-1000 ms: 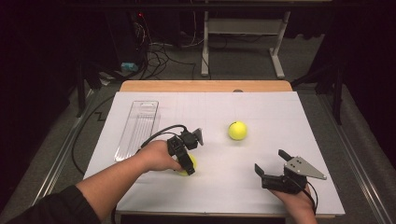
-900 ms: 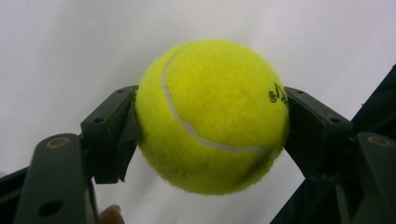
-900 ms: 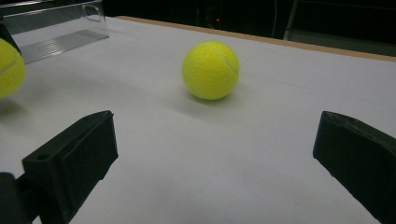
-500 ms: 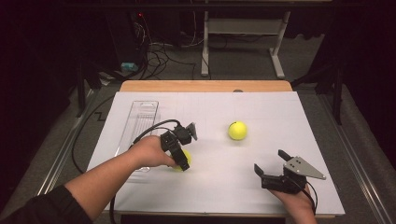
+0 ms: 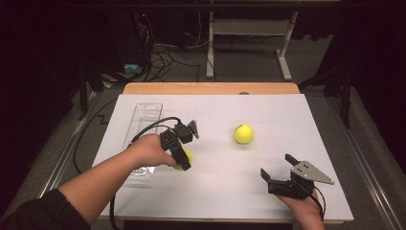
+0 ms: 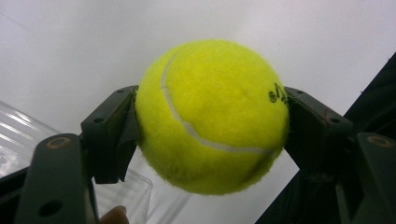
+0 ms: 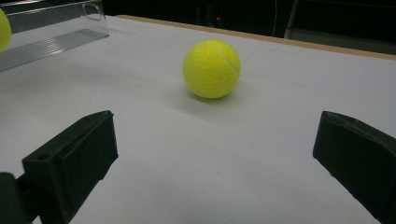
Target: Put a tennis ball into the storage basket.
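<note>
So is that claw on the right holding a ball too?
No, the right gripper has its jaws wide apart, and the free tennis ball sits on the table beyond them.

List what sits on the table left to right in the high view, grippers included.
Clear plastic tray → left gripper, shut on a tennis ball → second tennis ball, free on the white table → right gripper, jaws open.
</note>
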`<state>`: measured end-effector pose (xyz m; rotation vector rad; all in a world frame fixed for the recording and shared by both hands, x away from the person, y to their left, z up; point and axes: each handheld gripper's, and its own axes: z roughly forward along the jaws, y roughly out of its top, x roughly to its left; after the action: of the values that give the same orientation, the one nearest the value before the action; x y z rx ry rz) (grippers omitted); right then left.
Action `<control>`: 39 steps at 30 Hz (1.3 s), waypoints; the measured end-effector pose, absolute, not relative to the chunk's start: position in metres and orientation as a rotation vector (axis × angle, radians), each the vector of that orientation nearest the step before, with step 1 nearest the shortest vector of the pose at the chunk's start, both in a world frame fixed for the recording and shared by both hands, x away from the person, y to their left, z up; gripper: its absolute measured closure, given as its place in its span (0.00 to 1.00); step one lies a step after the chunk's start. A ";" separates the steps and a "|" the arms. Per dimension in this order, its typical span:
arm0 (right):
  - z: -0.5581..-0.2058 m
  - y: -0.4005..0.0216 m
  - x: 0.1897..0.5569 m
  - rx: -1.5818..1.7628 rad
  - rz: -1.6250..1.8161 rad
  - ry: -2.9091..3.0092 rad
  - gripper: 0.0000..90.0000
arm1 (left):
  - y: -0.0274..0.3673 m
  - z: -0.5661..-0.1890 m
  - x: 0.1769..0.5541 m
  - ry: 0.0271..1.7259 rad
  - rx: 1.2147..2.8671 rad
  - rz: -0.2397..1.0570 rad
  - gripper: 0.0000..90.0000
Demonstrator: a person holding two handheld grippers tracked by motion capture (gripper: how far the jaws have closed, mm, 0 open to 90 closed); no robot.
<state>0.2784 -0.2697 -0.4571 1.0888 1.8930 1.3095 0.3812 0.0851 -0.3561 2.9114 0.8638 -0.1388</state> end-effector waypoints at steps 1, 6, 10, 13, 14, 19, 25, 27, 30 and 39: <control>-0.457 -0.270 0.278 1.089 1.310 1.893 0.00 | 0.086 -0.356 0.381 0.864 2.914 -0.135 0.30; -0.457 -0.270 0.279 1.085 1.308 1.893 0.00 | 0.091 -0.351 0.384 0.879 2.912 -0.129 0.30; -0.457 -0.270 0.278 1.087 1.311 1.893 0.00 | 0.096 -0.348 0.387 0.893 2.914 -0.135 0.30; -0.457 -0.270 0.279 1.086 1.310 1.894 0.00 | 0.100 -0.347 0.389 0.914 2.914 -0.131 0.30; -0.457 -0.270 0.279 1.087 1.310 1.893 0.00 | 0.102 -0.346 0.391 0.913 2.917 -0.132 0.30; -0.457 -0.270 0.278 1.089 1.310 1.893 0.00 | 0.109 -0.344 0.394 0.941 2.908 -0.127 0.30; -0.457 -0.270 0.278 1.088 1.309 1.894 0.00 | 0.117 -0.340 0.398 0.972 2.902 -0.117 0.30; -0.457 -0.270 0.278 1.089 1.309 1.893 0.00 | 0.120 -0.339 0.400 0.982 2.894 -0.112 0.30; -0.457 -0.270 0.278 1.088 1.308 1.894 0.00 | 0.123 -0.338 0.403 0.994 2.894 -0.110 0.30; -0.457 -0.270 0.278 1.089 1.306 1.894 0.00 | 0.135 -0.332 0.413 1.051 2.891 -0.103 0.30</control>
<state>0.2785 -0.2697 -0.4574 1.0892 1.8941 1.3058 0.4126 0.1349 -0.3320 2.8908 1.0507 -0.1025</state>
